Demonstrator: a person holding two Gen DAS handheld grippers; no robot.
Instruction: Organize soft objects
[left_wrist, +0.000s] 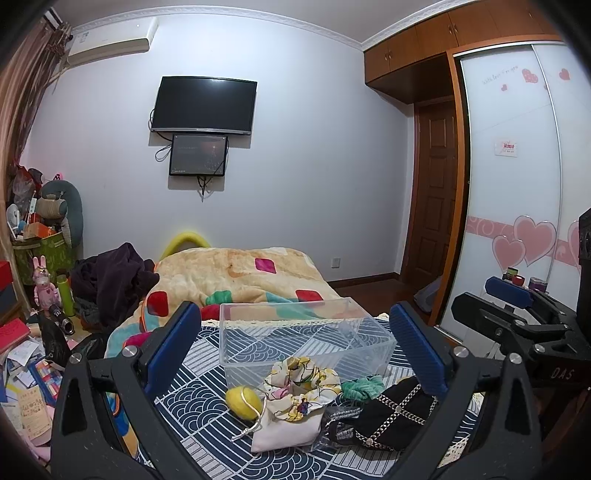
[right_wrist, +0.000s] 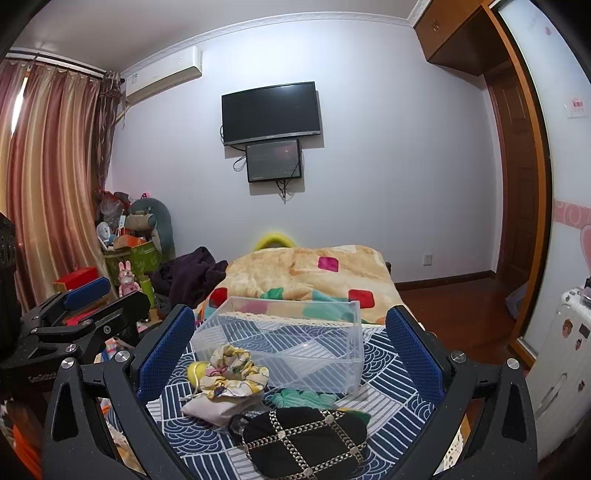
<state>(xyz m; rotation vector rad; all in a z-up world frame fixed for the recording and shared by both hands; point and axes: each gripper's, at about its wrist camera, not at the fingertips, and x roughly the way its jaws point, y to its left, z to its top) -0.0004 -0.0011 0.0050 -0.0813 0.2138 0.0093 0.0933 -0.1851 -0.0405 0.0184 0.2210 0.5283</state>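
Nearest: black quilted pouch (right_wrist: 306, 441), soft, crossed with gold chain trim and studs, close to the front edge of the blue wave-patterned cover (right_wrist: 384, 373).

Just behind: white drawstring bag (left_wrist: 286, 424), limp cloth; floral scrunchie (left_wrist: 301, 378) resting on top of it; yellow ball (left_wrist: 242, 402), round, touching the bag's left side; green knitted piece (left_wrist: 360, 387), ribbed, between pouch and box.

Middle: clear plastic box (left_wrist: 306, 332), rectangular, hard-walled, open-topped, just behind the soft items.

Left gripper (left_wrist: 295, 354): blue ribbed fingers (left_wrist: 171, 343) spread wide, holding nothing, framing the cluster from above.

Right gripper (right_wrist: 291, 350): likewise spread, unloaded, level beside the left.

Far: patchwork fleece blanket (right_wrist: 306, 273); wall-mounted television (right_wrist: 271, 112).
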